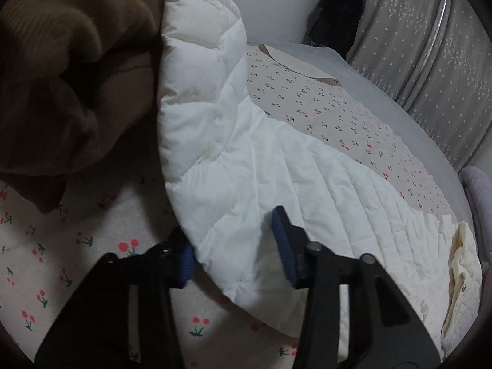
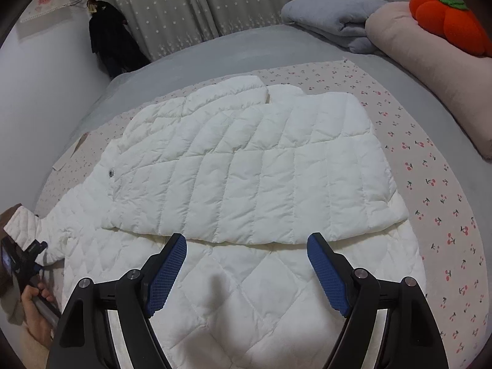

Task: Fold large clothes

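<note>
On the cherry-print mat [image 2: 430, 184], found the white quilted jacket [image 2: 246, 160] laid flat and near the mat's centre, one panel turned open toward the camera edge. Judged its long axis to run along the mat's length, hem toward the mat's right end, shoulders and loose sleeve [image 1: 215, 92] toward the left end. Noted the left gripper [image 1: 236, 252] with jaws closed on that sleeve near the cuff, at the mat's left edge. Noted the right gripper [image 2: 247, 240] with jaws wide apart above the mat's near edge, holding nothing. Judged the step as the sleeve fold. Recommended carrying the cuff across toward the mat's centre, keeping the grip on the padding and laying the sleeve straight over the body.
</note>
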A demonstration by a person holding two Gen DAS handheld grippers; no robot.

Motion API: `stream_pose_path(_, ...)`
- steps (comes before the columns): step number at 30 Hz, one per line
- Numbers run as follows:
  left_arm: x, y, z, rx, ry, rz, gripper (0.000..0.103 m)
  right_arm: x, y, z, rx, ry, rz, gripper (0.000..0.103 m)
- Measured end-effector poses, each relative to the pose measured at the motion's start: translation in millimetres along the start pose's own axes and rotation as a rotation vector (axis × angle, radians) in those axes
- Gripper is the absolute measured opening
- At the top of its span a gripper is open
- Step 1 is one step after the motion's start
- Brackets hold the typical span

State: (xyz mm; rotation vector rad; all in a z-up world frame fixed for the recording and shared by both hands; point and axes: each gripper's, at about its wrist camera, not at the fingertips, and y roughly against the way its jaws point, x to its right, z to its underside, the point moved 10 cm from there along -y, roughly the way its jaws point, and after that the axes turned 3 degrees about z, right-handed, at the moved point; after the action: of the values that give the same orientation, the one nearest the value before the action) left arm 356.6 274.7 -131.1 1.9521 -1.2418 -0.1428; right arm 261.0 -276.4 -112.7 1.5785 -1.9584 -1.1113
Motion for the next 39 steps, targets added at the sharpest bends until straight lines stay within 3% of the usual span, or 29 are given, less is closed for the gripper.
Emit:
stream_pose_path(2, 5, 2, -2, 0.017, 0.003, 0.025, 0.009, -1, -3, 1, -0.006, 0.01, 0.002, 0.083)
stream_pose_path(3, 4, 2, -6, 0.029, 0.005, 0.034, 0.007, -1, -4, 2, -0.01, 0.013, 0.003, 0.083)
stream_pose_path(10, 52, 66, -35, 0.219, -0.038, 0.195, 0.006, 1, -1, 0, -0.005, -0.006, -0.017, 0.083)
stream_pose_path(16, 138, 138, -30, 0.331, -0.226, 0.376, 0.005, 6, 8, -8, 0.013, -0.049, -0.063, 0.083)
stream_pose_path(19, 197, 171, -17, 0.339, -0.337, 0.484, 0.005, 13, 10, -13, 0.019, -0.087, -0.084, 0.083)
stream_pose_path(24, 301, 209, 29, 0.261, -0.558, 0.679, 0.005, 26, 14, -19, 0.027, -0.135, -0.114, 0.083)
stream_pose_path(28, 347, 215, 91, 0.139, -0.75, 0.769, 0.006, 40, 20, -26, 0.046, -0.182, -0.132, 0.083)
stream_pose_path(31, 363, 191, 160, -0.042, -0.938, 0.784, 0.016, 49, 23, -27, 0.05, -0.205, -0.142, 0.083)
stream_pose_path(33, 356, 170, 209, -0.211, -1.025, 0.791, 0.046, 54, 24, -27, 0.049, -0.205, -0.138, 0.083)
stream_pose_path(34, 347, 159, 232, -0.282, -1.065, 0.768, 0.051, 56, 25, -26, 0.049, -0.202, -0.135, 0.083)
stream_pose_path(36, 331, 134, 258, -0.304, -1.145, 0.676, 0.055, 61, 28, -27, 0.053, -0.196, -0.127, 0.083)
stream_pose_path(39, 321, 144, 258, -0.278, -1.154, 0.676, 0.061, 63, 33, -27, 0.066, -0.188, -0.119, 0.083)
